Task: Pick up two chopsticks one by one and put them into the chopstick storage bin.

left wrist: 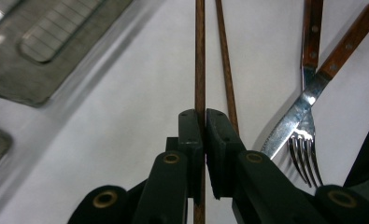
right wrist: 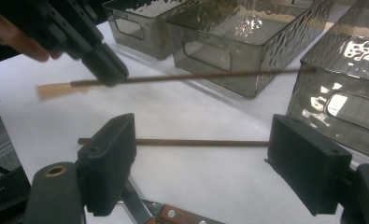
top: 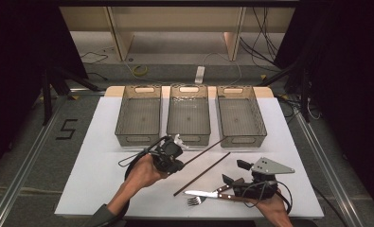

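Observation:
My left gripper (top: 179, 163) is shut on a thin dark wooden chopstick (top: 206, 151), lifted off the white table (top: 94, 165) and pointing toward the right bin (top: 241, 116). In the left gripper view the pads (left wrist: 191, 135) pinch the chopstick (left wrist: 200, 70). A second chopstick (top: 203, 173) lies flat on the table. My right gripper (top: 235, 172) stands open near the front right, above a wood-handled knife (top: 201, 193) and a fork (top: 194, 201). In the right gripper view its jaws are wide apart, with the lying chopstick (right wrist: 173, 142) beyond them and the held one (right wrist: 196, 76) above.
Three empty smoky plastic bins stand in a row at the back: left (top: 139, 116), middle (top: 188, 116) and right. The knife (left wrist: 294, 121) and fork (left wrist: 306, 144) overlap near the front edge. Cables and frame legs lie on the floor behind the table.

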{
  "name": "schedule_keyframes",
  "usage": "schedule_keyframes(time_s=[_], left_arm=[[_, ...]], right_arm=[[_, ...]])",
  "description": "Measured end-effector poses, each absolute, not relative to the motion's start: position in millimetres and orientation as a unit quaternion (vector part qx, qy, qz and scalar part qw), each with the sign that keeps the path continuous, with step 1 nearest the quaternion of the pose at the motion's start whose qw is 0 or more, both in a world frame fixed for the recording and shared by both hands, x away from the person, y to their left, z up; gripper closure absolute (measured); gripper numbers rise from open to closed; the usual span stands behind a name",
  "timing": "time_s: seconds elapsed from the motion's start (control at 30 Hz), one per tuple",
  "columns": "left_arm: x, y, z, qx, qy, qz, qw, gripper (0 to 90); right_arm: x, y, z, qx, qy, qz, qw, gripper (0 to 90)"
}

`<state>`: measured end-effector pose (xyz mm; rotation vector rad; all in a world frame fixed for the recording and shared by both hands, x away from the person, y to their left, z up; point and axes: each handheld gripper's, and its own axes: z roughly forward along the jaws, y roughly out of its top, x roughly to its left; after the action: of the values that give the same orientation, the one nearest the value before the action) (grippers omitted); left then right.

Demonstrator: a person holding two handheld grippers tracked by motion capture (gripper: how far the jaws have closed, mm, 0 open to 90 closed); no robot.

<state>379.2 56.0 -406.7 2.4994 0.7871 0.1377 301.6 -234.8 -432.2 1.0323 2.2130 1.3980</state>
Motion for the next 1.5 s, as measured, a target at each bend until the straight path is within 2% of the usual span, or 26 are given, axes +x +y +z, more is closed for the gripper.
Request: schedule_keyframes(time_s=[0.63, 1.5], left_arm=[[393.5, 100.5, -378.7, 0.883, 0.344, 0.082, 0.310, 84.7], [419.0, 169.9, -369.6, 0.820, 0.430, 0.118, 0.359, 84.7]], right_arm=[[301.7, -234.9, -432.2, 0.363, 0.776, 0.490, 0.163, 24.4], [301.3, -234.0, -432.3, 0.360, 0.777, 0.489, 0.164, 24.4]])
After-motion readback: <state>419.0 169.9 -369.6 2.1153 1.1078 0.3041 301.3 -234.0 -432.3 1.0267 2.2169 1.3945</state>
